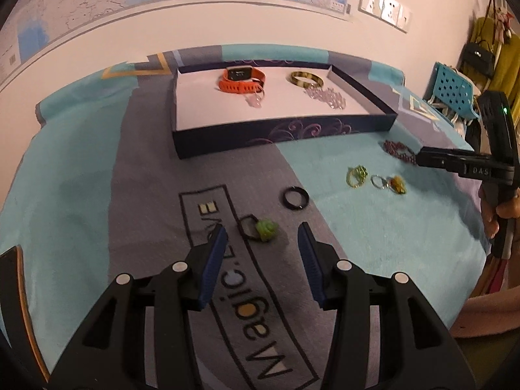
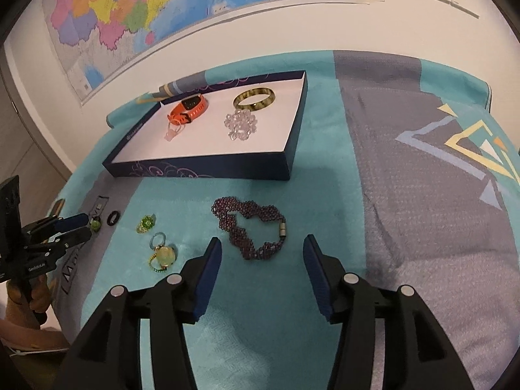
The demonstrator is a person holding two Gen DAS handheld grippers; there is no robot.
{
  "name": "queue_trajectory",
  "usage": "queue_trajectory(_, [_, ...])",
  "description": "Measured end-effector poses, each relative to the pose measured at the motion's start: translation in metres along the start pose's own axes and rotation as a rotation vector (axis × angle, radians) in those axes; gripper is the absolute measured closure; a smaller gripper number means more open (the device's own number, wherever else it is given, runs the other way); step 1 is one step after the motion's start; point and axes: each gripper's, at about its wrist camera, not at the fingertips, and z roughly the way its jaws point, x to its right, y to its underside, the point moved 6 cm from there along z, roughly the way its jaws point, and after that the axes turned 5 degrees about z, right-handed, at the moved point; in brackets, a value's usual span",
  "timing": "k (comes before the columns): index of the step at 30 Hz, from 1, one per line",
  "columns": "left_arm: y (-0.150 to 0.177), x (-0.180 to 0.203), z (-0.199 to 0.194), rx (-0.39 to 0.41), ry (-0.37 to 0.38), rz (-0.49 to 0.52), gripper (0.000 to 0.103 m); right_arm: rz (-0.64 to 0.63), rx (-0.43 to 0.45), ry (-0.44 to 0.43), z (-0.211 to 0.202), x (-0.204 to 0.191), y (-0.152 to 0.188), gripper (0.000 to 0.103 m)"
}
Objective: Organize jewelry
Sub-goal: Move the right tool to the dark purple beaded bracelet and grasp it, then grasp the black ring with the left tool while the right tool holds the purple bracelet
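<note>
A dark blue tray holds an orange watch, a tortoiseshell bangle, a clear bead bracelet and a small pink piece. My left gripper is open around a green-stone ring on the cloth. My right gripper is open, just short of a purple bead bracelet. A black ring, a green ring and a silver and yellow-stone ring pair lie between.
A teal and grey cloth covers the table. A wall with a map and sockets stands behind the tray. A blue perforated chair and hanging bags are at the right in the left wrist view.
</note>
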Motion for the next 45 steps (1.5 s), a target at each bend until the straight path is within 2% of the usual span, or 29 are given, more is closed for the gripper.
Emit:
queue_trajectory(10, [-0.003, -0.005, 0.007, -0.019, -0.016, -0.026, 0.058, -0.049, -0.009, 0.044, 0.01, -0.016, -0.003, 0.05])
queue_trajectory(19, [-0.005, -0.004, 0.011, -0.026, -0.017, -0.024, 0.059, -0.148, -0.007, 0.143, 0.023, -0.03, -0.006, 0.051])
queue_trajectory(27, [-0.005, -0.001, 0.013, -0.028, -0.021, -0.012, 0.059, -0.136, 0.001, 0.141, 0.02, -0.025, -0.007, 0.075])
queue_trajectory(28, [-0.005, -0.001, 0.013, -0.028, -0.024, -0.01, 0.06, -0.136, 0.002, 0.137, 0.02, -0.025, -0.007, 0.077])
queue_trajectory(30, [-0.005, 0.0, 0.013, -0.028, -0.021, -0.008, 0.063, -0.134, 0.002, 0.128, 0.02, -0.025, -0.007, 0.09])
queue_trajectory(32, [-0.005, 0.0, 0.012, -0.029, -0.021, -0.01, 0.066, -0.132, 0.0, 0.116, 0.02, -0.026, -0.007, 0.094])
queue_trajectory(34, [-0.004, 0.0, 0.012, -0.029, -0.022, -0.012, 0.076, -0.133, 0.001, 0.111, 0.019, -0.027, -0.005, 0.096])
queue_trajectory(45, [-0.002, 0.004, 0.01, -0.028, -0.008, -0.012, 0.077, -0.079, 0.001, 0.024, 0.014, -0.029, -0.001, 0.097])
